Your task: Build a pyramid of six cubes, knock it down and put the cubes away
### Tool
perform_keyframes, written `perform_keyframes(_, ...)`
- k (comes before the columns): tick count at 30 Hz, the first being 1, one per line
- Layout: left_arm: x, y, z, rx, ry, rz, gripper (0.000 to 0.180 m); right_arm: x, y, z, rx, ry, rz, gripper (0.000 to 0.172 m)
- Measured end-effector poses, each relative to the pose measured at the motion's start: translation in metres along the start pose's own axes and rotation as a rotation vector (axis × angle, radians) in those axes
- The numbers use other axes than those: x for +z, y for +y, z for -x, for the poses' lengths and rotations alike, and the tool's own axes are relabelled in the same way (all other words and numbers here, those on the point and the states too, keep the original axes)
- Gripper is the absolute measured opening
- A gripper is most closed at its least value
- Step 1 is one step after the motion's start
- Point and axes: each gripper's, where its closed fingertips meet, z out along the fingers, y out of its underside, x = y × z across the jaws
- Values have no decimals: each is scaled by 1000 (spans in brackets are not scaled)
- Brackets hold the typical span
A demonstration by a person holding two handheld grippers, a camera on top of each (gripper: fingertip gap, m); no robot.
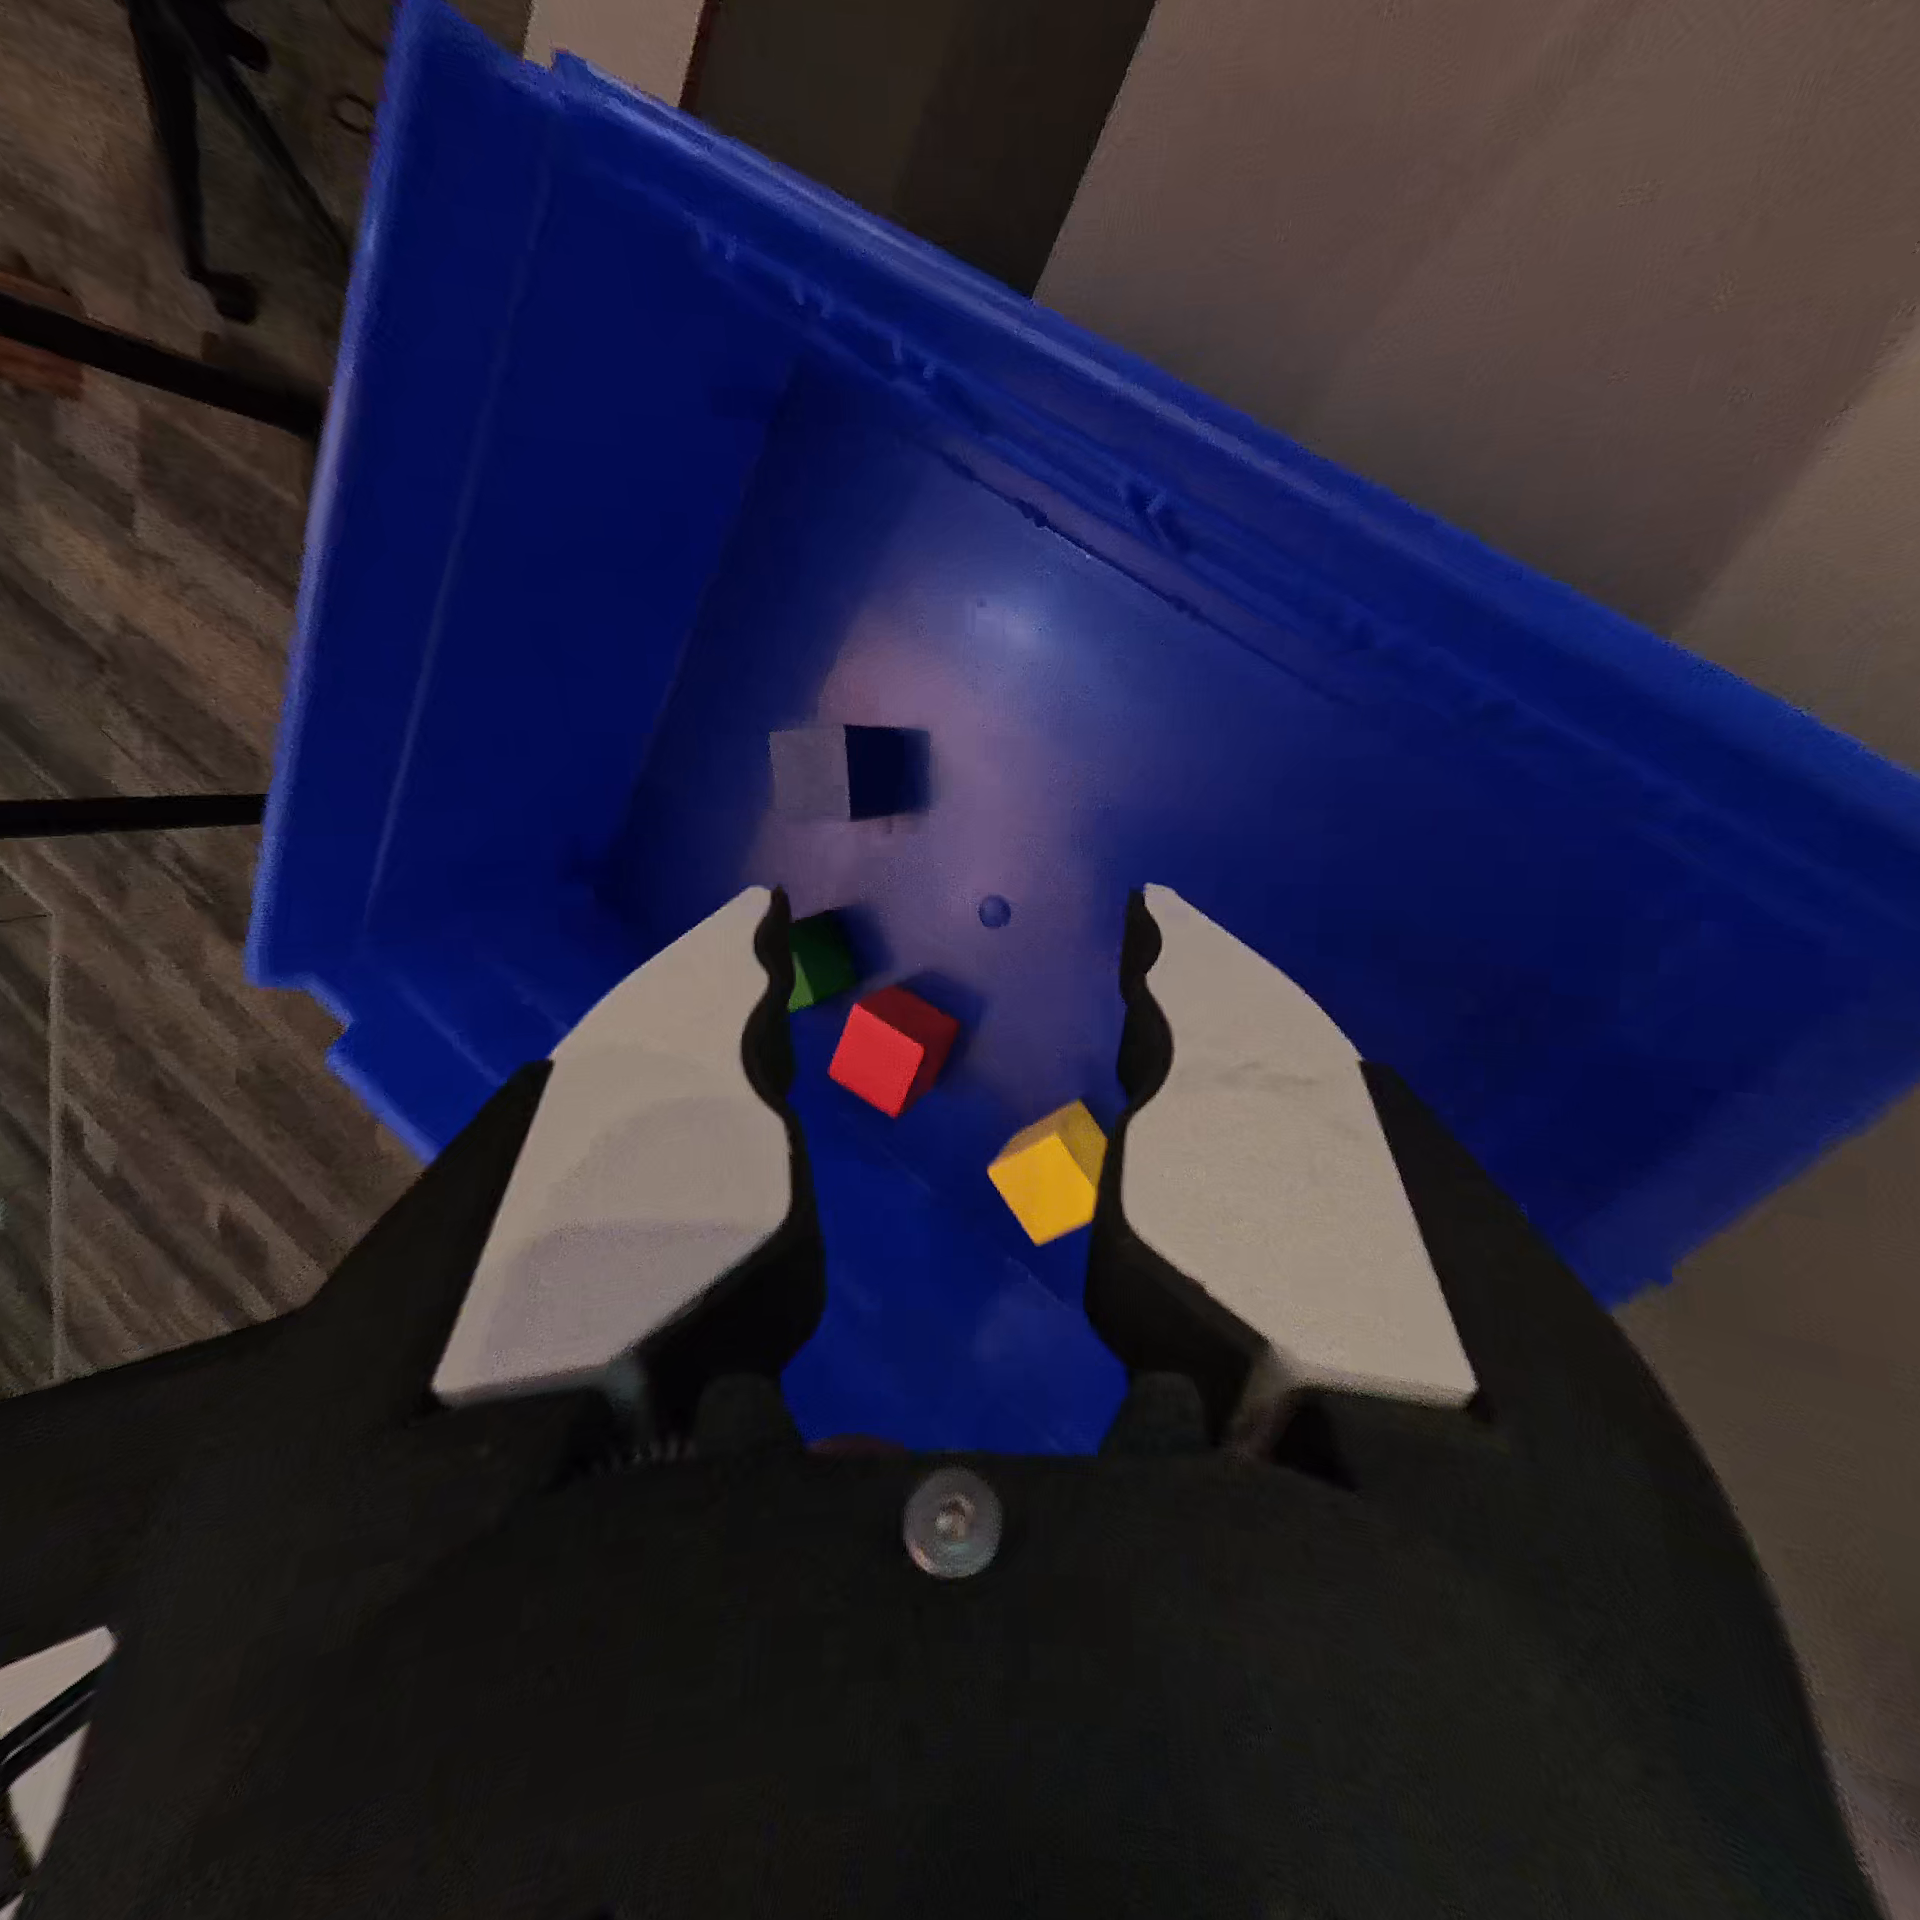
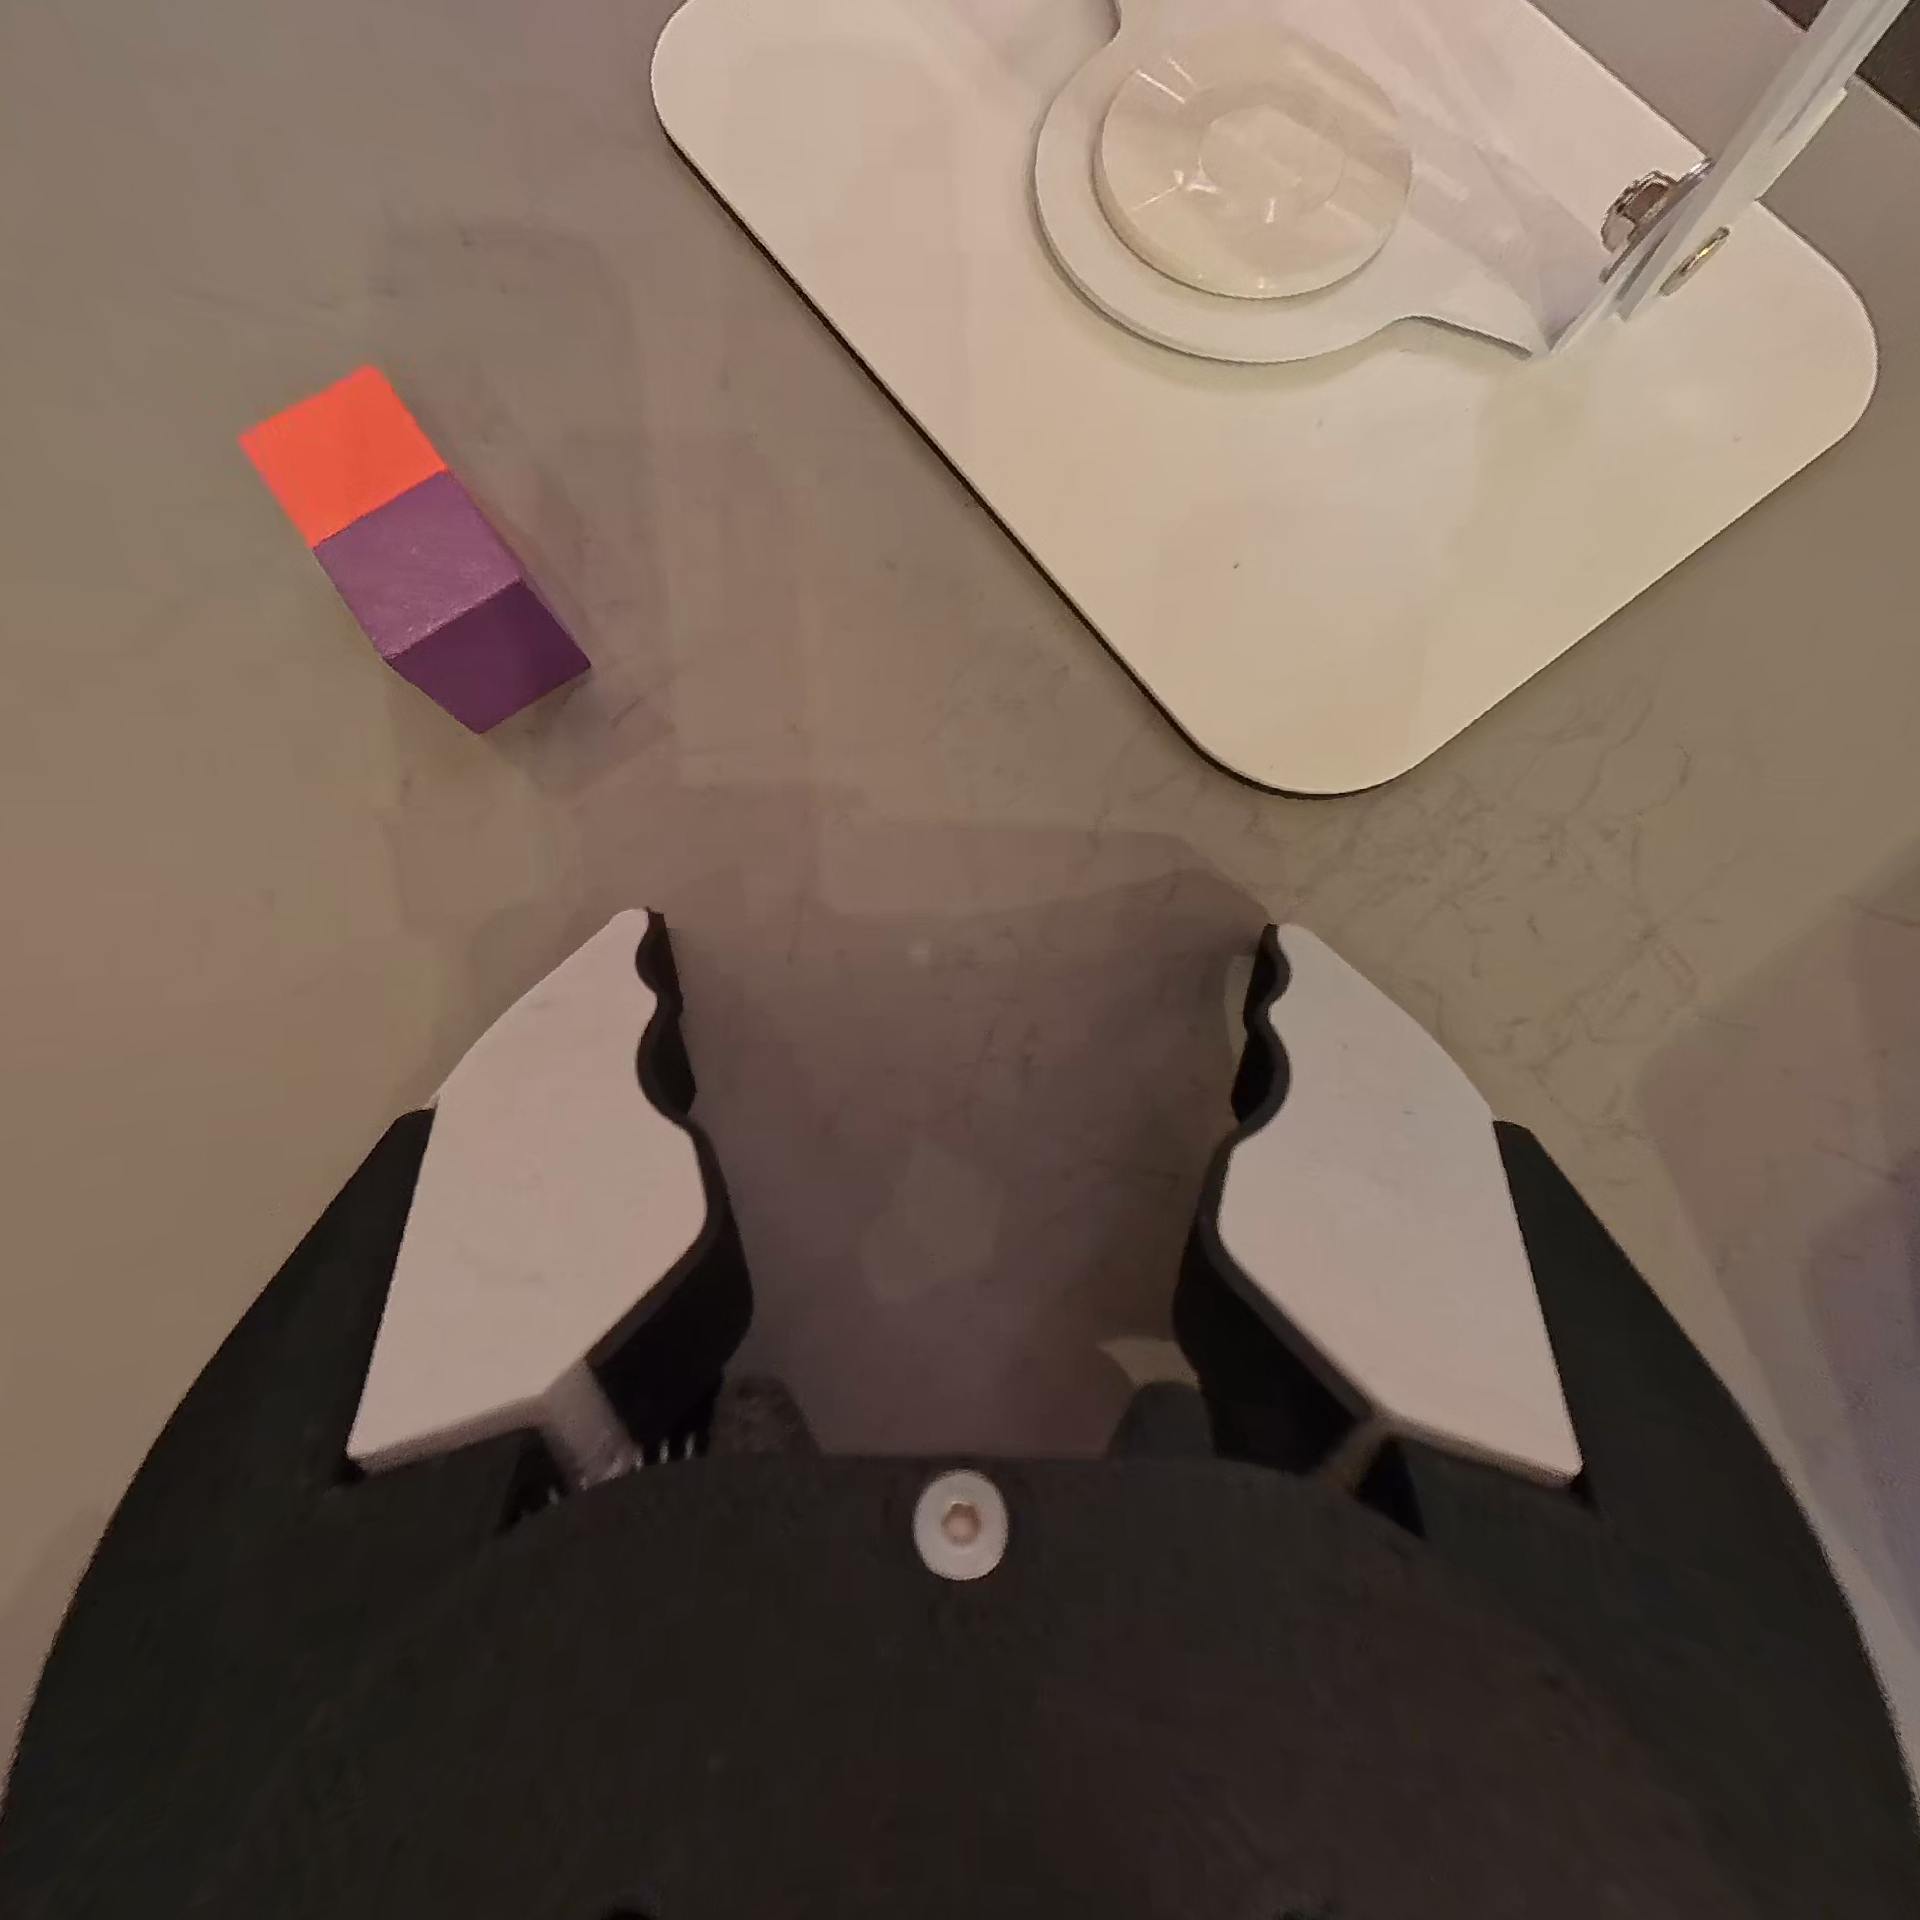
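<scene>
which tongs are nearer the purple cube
Right. The right tongs hang open over the table, with the purple cube ahead to their left. The left tongs are over the blue bin.

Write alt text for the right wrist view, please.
An open, empty two-finger gripper hovers over a grey marbled tabletop. An orange wooden cube and a purple wooden cube lie touching at left; a white rounded stand base sits at upper right.

3 cubes point(image 1: 891, 1049) in bin point(image 1: 499, 582); 2 cubes point(image 2: 416, 540) touching on table point(image 2: 831, 623).
</scene>
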Motion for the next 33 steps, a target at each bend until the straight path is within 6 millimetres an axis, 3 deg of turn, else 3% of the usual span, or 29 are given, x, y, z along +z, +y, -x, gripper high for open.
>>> perform_keyframes(4,39,9,17,-26,8,63,57,0,0,-1,5,0,-3,102)
perform_keyframes(10,72,9,30,-83,40,61,54,0,0,-1,3,-2,-3,103)
perform_keyframes(13,85,13,30,-104,62,85,51,0,0,-1,-1,-2,-1,103)
perform_keyframes(16,96,17,31,-130,64,99,37,0,0,0,-3,-3,0,104)
perform_keyframes(20,97,12,31,-176,86,50,31,0,0,0,-4,-4,0,104)
perform_keyframes(23,73,2,30,-227,94,-28,31,0,0,0,-3,-4,0,104)
perform_keyframes(26,27,-10,26,-235,42,-122,30,0,0,0,-1,-5,-2,104)
perform_keyframes(29,-17,-21,4,-193,2,-183,30,0,0,0,-8,-4,2,105)
perform_keyframes(33,-62,-31,-52,-81,-5,-178,29,0,0,1,-13,-6,2,105)
